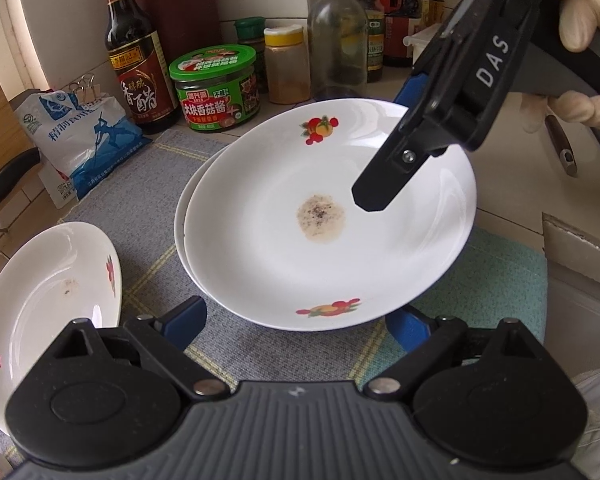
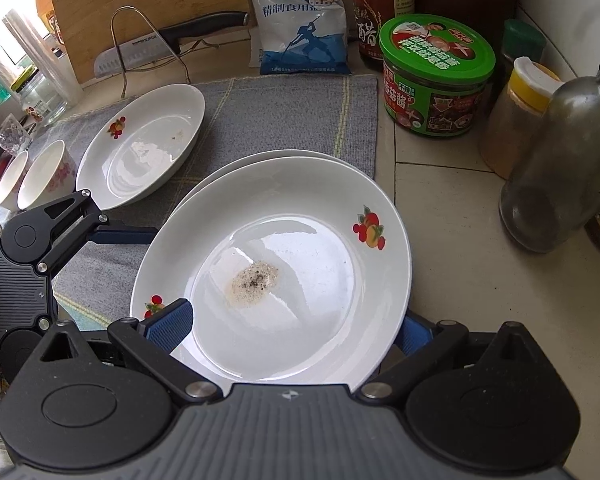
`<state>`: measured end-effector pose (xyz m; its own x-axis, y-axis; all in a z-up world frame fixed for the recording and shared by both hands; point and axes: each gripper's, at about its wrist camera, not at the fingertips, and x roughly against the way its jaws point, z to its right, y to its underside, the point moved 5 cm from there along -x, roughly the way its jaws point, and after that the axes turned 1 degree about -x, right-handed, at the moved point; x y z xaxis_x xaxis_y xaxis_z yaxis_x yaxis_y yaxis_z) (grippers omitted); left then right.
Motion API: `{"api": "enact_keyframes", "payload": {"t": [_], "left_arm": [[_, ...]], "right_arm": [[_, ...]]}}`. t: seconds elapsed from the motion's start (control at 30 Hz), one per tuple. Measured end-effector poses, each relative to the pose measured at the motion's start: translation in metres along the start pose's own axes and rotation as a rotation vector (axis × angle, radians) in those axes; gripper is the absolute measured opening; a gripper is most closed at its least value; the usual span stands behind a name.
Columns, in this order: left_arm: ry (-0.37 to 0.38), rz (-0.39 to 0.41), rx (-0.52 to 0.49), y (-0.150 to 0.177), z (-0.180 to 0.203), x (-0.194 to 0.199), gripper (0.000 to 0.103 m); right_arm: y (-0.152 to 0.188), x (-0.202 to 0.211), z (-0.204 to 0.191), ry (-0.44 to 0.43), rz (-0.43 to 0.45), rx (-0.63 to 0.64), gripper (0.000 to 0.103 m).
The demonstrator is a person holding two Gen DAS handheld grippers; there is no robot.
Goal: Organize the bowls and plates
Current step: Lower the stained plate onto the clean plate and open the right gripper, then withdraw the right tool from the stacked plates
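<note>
A stained fruit-patterned plate (image 2: 276, 264) was seen stacked on a second plate (image 2: 236, 164), its near rim lying between the blue pads (image 2: 172, 326) of the right claw (image 2: 288, 332), which stood spread wide. A third plate (image 2: 144, 144) and two bowls (image 2: 40, 180) were set farther left on the grey mat (image 2: 284, 120). The left claw (image 2: 100, 236) was seen at the left edge.

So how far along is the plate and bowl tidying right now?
Partly done. One plate already lies under the top plate, so a stack has begun. In hand: the right gripper has its fingers either side of that top plate's near rim; whether it is clamped is unclear. The left gripper is open. Left: the single plate on the mat and two bowls beside it.
</note>
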<state>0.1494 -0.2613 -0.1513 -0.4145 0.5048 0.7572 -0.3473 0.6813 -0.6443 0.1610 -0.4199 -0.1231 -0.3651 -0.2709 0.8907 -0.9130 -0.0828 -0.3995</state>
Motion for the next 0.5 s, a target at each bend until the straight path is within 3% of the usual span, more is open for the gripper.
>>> {"api": "enact_keyframes", "payload": {"t": [0.13,0.33,0.5], "left_arm": [[-0.003,0.007,0.019,0.001,0.002,0.001,0.096],[-0.024,0.014,0.052,0.002,0.004,0.007,0.096],[-0.068,0.059,0.193,0.009,-0.006,0.028,0.096]], "right_arm": [[0.008,-0.003,0.002,0.025,-0.016,0.007,0.103],[0.012,0.008,0.001,0.011,0.039,0.025,0.103],[0.008,0.021,-0.003,0.008,0.129,0.031,0.103]]}}
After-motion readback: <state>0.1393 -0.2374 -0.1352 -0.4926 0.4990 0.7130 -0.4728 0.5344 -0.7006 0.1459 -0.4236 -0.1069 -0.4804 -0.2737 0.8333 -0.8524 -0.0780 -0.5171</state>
